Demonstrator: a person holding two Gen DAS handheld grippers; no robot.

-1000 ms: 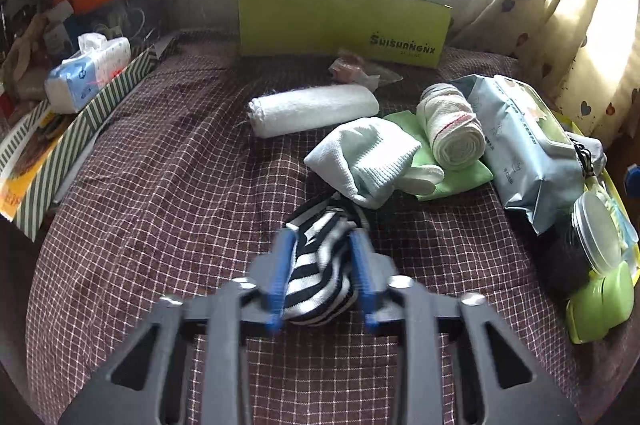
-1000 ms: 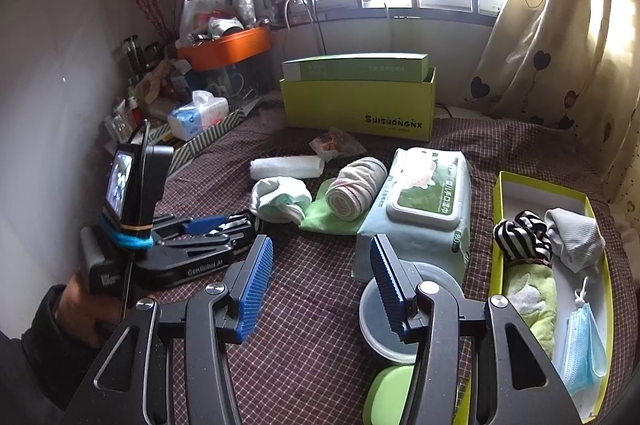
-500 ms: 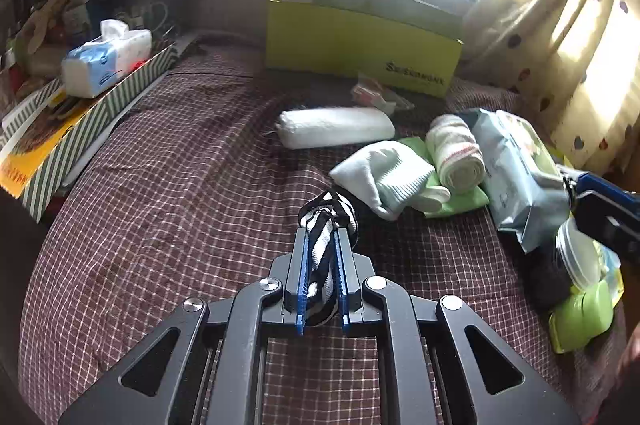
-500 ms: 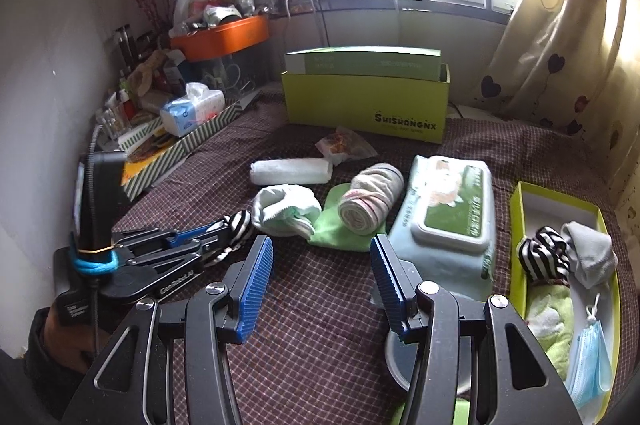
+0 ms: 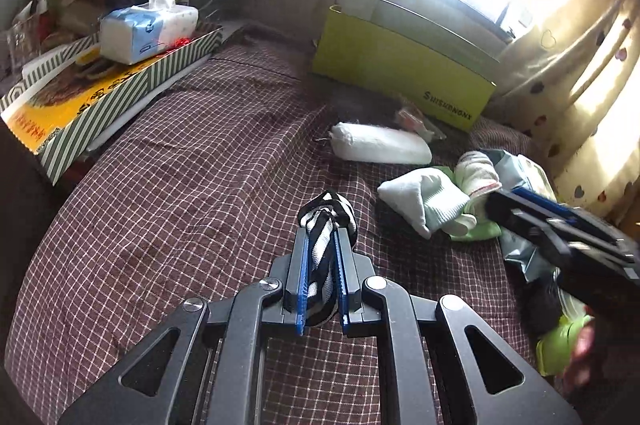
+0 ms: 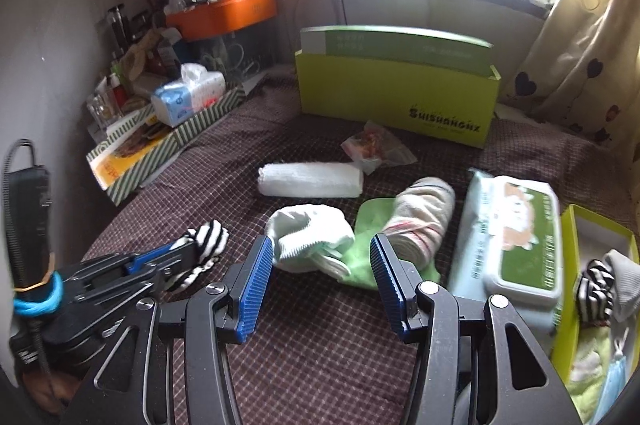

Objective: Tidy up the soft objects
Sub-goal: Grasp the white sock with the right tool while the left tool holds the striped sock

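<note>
My left gripper point(image 5: 321, 237) is shut on a black-and-white striped sock point(image 5: 326, 225), held above the checked cloth; it also shows in the right wrist view point(image 6: 206, 241). My right gripper point(image 6: 322, 249) is open and empty, pointing at a pale mint sock point(image 6: 308, 239) that lies on a green cloth point(image 6: 374, 225) beside a rolled white sock with red stripes point(image 6: 424, 217). A white rolled towel point(image 6: 310, 179) lies behind them. A yellow-green tray point(image 6: 596, 225) at the right holds another striped sock point(image 6: 596, 291) and a grey sock point(image 6: 622, 285).
A wet-wipes pack point(image 6: 516, 249) lies between the socks and the tray. A yellow-green box point(image 6: 396, 97) stands at the back, with a snack wrapper point(image 6: 376, 147) before it. A tissue pack point(image 5: 148, 29) on a striped box point(image 5: 100, 97) sits left.
My left gripper closed on the striped sock and lifted it off the cloth. My right gripper moved left and forward toward the mint sock, still open.
</note>
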